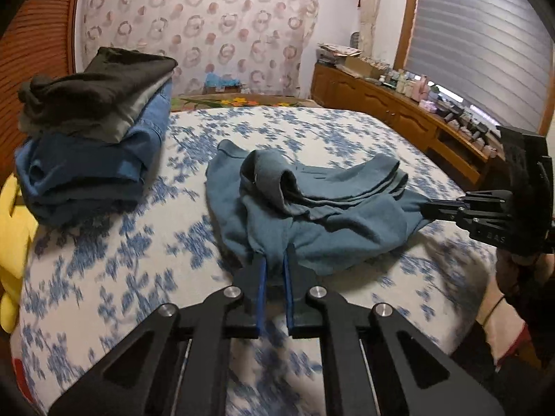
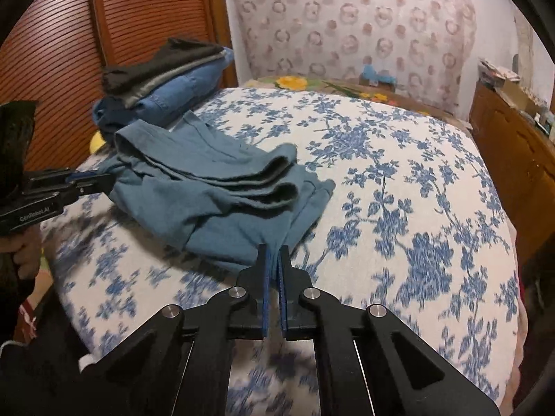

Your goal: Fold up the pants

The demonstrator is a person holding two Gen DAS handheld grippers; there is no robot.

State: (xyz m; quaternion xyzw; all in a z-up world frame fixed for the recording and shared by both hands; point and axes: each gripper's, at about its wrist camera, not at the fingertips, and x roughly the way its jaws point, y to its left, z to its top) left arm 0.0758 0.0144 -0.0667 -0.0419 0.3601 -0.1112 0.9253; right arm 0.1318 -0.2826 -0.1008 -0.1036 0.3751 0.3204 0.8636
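Teal-blue pants (image 1: 305, 201) lie bunched and partly folded on the flowered bedspread (image 1: 104, 277), also seen in the right wrist view as the pants (image 2: 208, 201). My left gripper (image 1: 275, 256) is shut on the near edge of the pants, cloth pinched between its blue pads. My right gripper (image 2: 274, 253) is shut on another edge of the same pants. In the left wrist view the right gripper (image 1: 425, 206) grips the cloth's right corner. In the right wrist view the left gripper (image 2: 104, 180) bites the cloth's left side.
A stack of folded clothes (image 1: 93, 131), black and grey on top of denim, sits at the bed's far left near a louvred wooden door (image 2: 69, 34). Something yellow (image 1: 14, 228) lies at the left bed edge. A wooden cabinet (image 1: 399, 111) with clutter runs along the right.
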